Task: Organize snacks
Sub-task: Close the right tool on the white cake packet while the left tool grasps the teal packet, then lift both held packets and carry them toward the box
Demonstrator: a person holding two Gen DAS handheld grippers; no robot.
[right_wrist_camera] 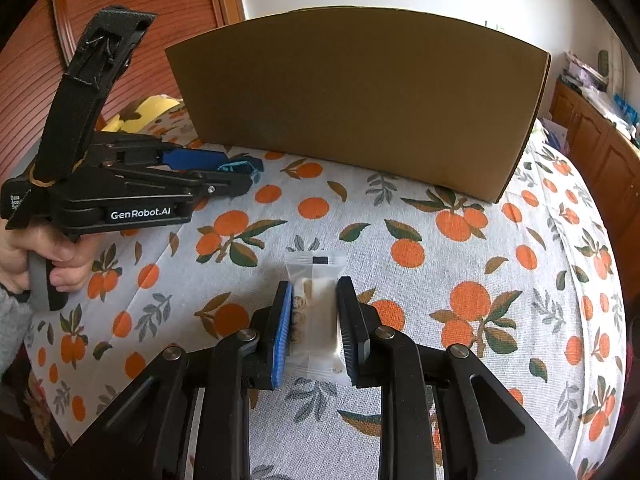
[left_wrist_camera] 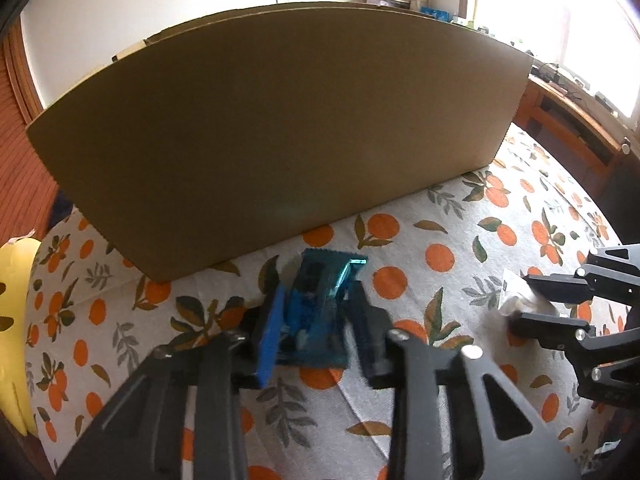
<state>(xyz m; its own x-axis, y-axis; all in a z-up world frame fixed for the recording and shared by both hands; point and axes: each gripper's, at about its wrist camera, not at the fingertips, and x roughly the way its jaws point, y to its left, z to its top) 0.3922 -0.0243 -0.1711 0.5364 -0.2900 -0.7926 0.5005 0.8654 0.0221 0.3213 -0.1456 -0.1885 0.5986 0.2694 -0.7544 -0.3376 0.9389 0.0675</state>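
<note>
My left gripper [left_wrist_camera: 316, 300] is shut on a blue transparent snack packet [left_wrist_camera: 318, 308] just above the tablecloth, in front of the cardboard box [left_wrist_camera: 272, 128]. In the right wrist view the left gripper [right_wrist_camera: 236, 172] shows at the left, with the blue packet [right_wrist_camera: 240, 166] sticking out of its tips. My right gripper [right_wrist_camera: 314, 296] is shut on a white snack packet [right_wrist_camera: 316, 300] and holds it over the cloth. In the left wrist view the right gripper [left_wrist_camera: 520, 300] is at the far right with the white packet [left_wrist_camera: 514, 300] between its fingers.
The table is covered by a cloth with an orange fruit print [right_wrist_camera: 460, 240]. The tall brown cardboard box [right_wrist_camera: 360, 108] stands across the back. A yellow object [left_wrist_camera: 14, 320] lies at the left edge. Wooden cabinets [right_wrist_camera: 592, 140] stand at the right.
</note>
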